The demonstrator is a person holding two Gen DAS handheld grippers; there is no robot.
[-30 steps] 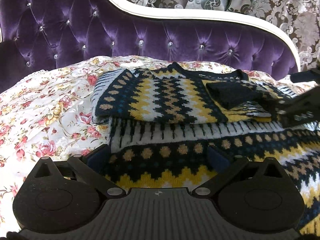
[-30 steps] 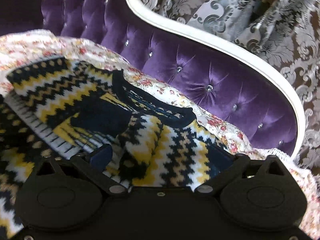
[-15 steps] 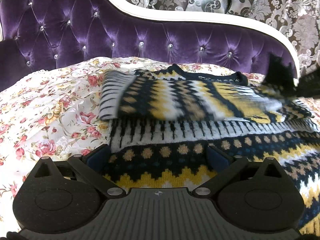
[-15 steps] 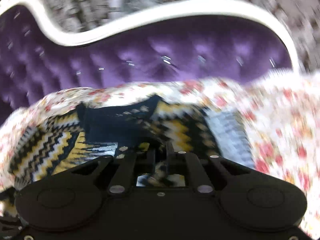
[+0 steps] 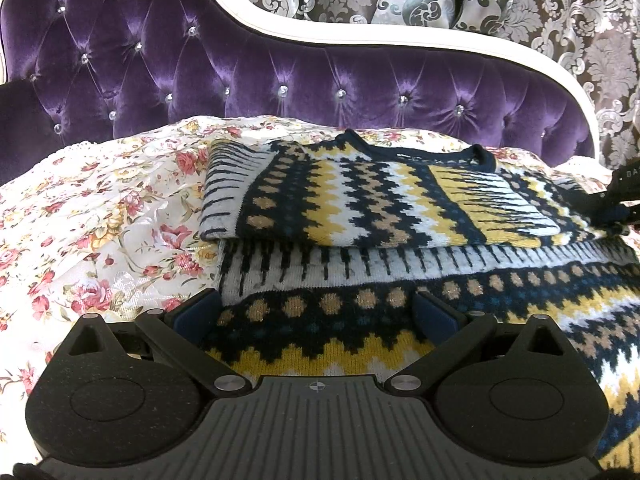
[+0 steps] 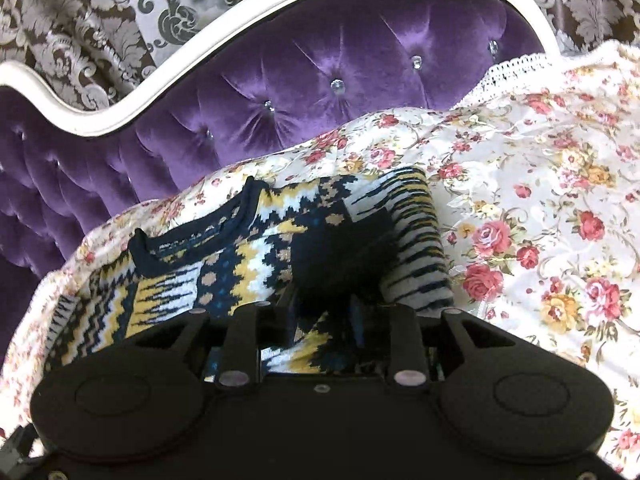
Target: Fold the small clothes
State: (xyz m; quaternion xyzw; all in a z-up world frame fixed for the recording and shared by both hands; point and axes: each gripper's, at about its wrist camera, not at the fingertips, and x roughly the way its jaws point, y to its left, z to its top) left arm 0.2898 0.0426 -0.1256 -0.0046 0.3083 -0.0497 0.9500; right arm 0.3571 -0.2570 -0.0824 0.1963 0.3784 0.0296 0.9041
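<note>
One knit sweater (image 5: pixel 360 208) lies half folded on the flowery bed cover (image 5: pixel 100 220). It looks soft, thick and floppy, so grab an edge or sleeve. Left claw (image 5: pixel 316 312) stands wide over the hem. Right claw (image 6: pixel 320 312) has just pinched shut on the dark sleeve (image 6: pixel 344 248).

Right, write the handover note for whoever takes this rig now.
Left tool: open, low over the sweater's hem end, pads not gripping.
Right tool: jaws have just closed; it looks shut on the navy cuff of one sleeve.
Things: patterned sweater lies flat on the floral bedspread, neckline towards the purple headboard.
Done: the other sleeve is folded across the chest.
Left: lay the held sleeve flat across the chest, release it, then probably fold the body from the hem end.
</note>
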